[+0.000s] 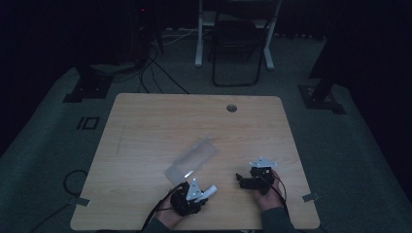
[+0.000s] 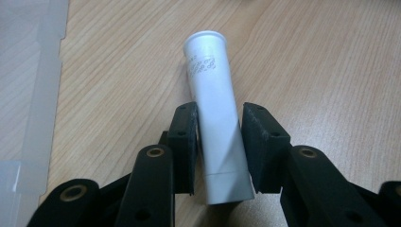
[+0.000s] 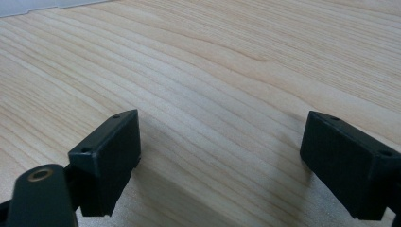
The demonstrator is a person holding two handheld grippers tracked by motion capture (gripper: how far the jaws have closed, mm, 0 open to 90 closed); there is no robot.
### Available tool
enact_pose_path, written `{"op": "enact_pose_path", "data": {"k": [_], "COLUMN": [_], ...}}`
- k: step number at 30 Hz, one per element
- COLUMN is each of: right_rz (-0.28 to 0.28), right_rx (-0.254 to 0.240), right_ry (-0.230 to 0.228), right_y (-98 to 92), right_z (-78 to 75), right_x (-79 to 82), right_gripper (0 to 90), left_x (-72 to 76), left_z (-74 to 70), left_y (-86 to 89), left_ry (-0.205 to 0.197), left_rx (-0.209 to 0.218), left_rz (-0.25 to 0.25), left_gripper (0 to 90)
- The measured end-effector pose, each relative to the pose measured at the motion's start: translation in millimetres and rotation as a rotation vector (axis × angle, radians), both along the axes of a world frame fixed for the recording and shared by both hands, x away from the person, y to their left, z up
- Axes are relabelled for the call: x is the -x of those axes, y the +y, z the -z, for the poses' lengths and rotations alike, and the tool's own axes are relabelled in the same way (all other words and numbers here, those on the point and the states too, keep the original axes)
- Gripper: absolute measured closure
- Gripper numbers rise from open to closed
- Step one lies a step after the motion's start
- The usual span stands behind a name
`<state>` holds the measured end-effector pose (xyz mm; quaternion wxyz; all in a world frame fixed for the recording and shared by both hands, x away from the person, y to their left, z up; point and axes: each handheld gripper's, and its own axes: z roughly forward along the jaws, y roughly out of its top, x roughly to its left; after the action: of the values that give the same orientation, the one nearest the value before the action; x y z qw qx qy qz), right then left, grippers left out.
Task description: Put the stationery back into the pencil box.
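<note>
Nearest you, the black fingers (image 2: 185, 142) of your left gripper (image 2: 219, 142) sit either side of a white tube (image 2: 215, 118) lying flat on the table (image 2: 118, 94). They are partly closed around its lower half: the left pad touches the tube's side, while the right pad looks just at its edge, and you cannot tell whether it presses. The tube is smooth, matte and cylindrical, with small grey print near its round far end and a seam near the close end. Beside it, at the view's left edge, lies a flat, frosted translucent plastic piece (image 2: 28, 94).

From above, your left gripper (image 1: 200, 190) rests at the table's near edge, the tube (image 1: 210, 190) poking out to its right.

Your right gripper (image 3: 222, 156) has its blocky matte fingers (image 3: 111, 151) wide apart over bare pale wood grain, holding nothing.
</note>
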<state>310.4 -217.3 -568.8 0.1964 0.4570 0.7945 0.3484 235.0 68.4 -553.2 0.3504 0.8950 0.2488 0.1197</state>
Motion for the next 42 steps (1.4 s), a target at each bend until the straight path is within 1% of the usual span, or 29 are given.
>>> {"op": "enact_pose_path", "data": {"k": [4, 9, 11, 13, 14, 20, 25, 34, 37, 42], "right_rz": [0.000, 0.000, 0.000, 0.000, -0.001, -0.001, -0.001, 0.000, 0.000, 0.000], "right_rx": [0.000, 0.001, 0.001, 0.001, 0.001, 0.001, 0.001, 0.001, 0.001, 0.001], "right_ry": [0.000, -0.001, -0.001, -0.001, -0.001, -0.001, 0.000, -0.001, -0.001, -0.001], "right_y": [0.0, -0.1, -0.1, -0.1, -0.1, -0.1, -0.1, -0.1, -0.1, -0.1], "right_z": [0.0, 0.0, 0.0, 0.0, 0.0, 0.0, 0.0, 0.0, 0.0, 0.0], "right_x": [0.0, 0.0, 0.0, 0.0, 0.0, 0.0, 0.0, 0.0, 0.0, 0.0], "right_gripper": [12.8, 12.8, 12.8, 12.8, 12.8, 12.8, 12.8, 12.8, 12.8, 12.8], "left_x": [-0.2, -0.4, -0.7, -2.1, -3.8, -4.6, -3.6, -2.6, -1.5, -0.9], "left_z": [1.1, 1.1, 1.2, 1.2, 1.1, 1.6, 2.2, 2.0, 1.0, -1.5], "left_y": [1.1, 1.9, 2.2, 3.0, 4.1, 5.4, 4.5, 2.7, 1.3, 1.3], "left_ry": [-0.001, -0.002, 0.001, 0.014, 0.028, 0.030, 0.018, 0.009, 0.004, -0.001], "left_rx": [-0.012, -0.013, -0.011, -0.004, 0.002, 0.011, 0.012, 0.006, 0.003, 0.008], "left_rz": [-0.007, -0.008, -0.009, -0.008, -0.005, 0.001, -0.005, -0.002, 0.007, 0.006], "left_gripper": [68.3, 69.1, 69.4, 69.5, 69.6, 70.1, 70.7, 70.8, 70.9, 70.8]}}
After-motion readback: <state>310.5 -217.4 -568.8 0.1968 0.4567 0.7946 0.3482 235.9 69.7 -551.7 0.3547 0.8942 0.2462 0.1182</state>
